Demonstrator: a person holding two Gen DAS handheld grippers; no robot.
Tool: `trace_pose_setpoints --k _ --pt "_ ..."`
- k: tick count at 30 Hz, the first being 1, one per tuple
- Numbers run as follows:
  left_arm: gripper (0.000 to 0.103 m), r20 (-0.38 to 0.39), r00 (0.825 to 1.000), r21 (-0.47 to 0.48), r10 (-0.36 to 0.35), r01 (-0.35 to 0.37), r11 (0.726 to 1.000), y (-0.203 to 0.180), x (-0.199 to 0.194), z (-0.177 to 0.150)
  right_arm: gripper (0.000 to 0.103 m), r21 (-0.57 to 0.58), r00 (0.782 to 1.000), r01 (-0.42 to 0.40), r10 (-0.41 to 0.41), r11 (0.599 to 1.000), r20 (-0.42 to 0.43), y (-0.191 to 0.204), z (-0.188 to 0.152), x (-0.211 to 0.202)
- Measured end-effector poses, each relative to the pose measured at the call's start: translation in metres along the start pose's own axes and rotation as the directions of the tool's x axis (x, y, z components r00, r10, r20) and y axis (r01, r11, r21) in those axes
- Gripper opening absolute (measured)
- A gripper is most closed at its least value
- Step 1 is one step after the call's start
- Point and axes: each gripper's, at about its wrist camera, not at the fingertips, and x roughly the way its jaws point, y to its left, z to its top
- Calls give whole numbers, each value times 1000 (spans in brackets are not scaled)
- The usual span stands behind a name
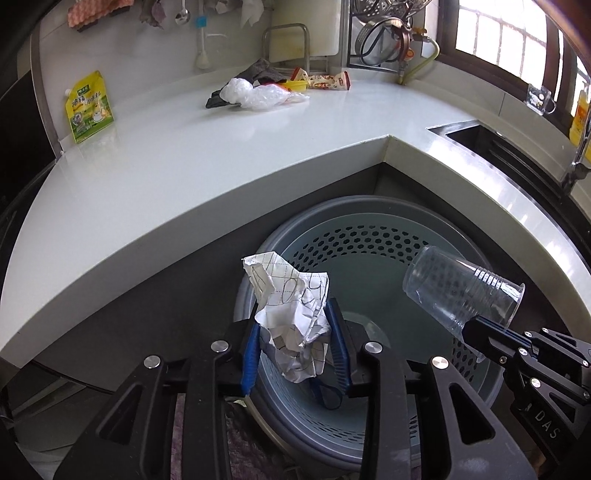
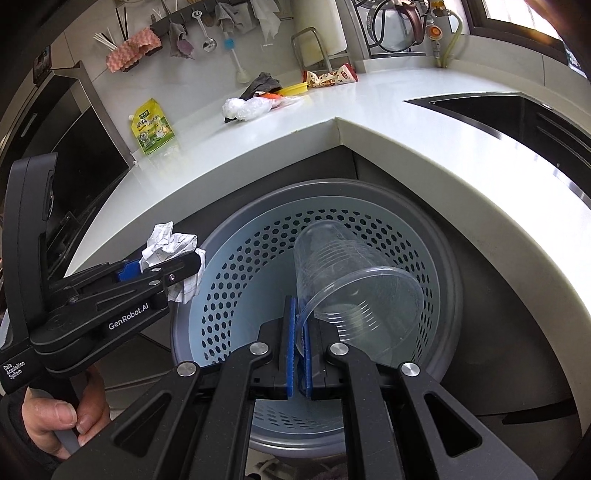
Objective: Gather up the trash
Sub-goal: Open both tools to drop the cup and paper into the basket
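Note:
My left gripper [image 1: 295,332] is shut on a crumpled sheet of lined paper [image 1: 291,306] and holds it over the left rim of a perforated grey-blue waste bin [image 1: 369,236]. My right gripper [image 2: 300,325] is shut on the rim of a clear plastic cup [image 2: 351,280], held on its side above the bin's opening [image 2: 240,266]. The cup also shows in the left wrist view [image 1: 461,288], and the paper in the right wrist view [image 2: 170,247]. More trash lies on the white counter [image 1: 184,155]: a clear plastic bag [image 1: 258,94], a snack wrapper [image 1: 328,80] and a dark rag [image 1: 255,70].
A yellow-green pouch [image 1: 88,107] leans on the wall at left. A steel sink [image 1: 491,144] is set in the counter at right. The bin stands on the floor in the counter's inner corner. Utensils and cloths hang on the back wall [image 2: 177,33].

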Motion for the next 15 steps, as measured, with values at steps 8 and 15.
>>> trace_pose_setpoints --k 8,15 --pt "55 3 1000 -17 8 -8 1000 5 -2 0 34 22 1000 3 -3 1000 8 -5 1 -2" --pt "66 5 1000 -34 25 -24 999 12 -5 -1 58 32 999 11 -12 999 32 -7 2 -7"
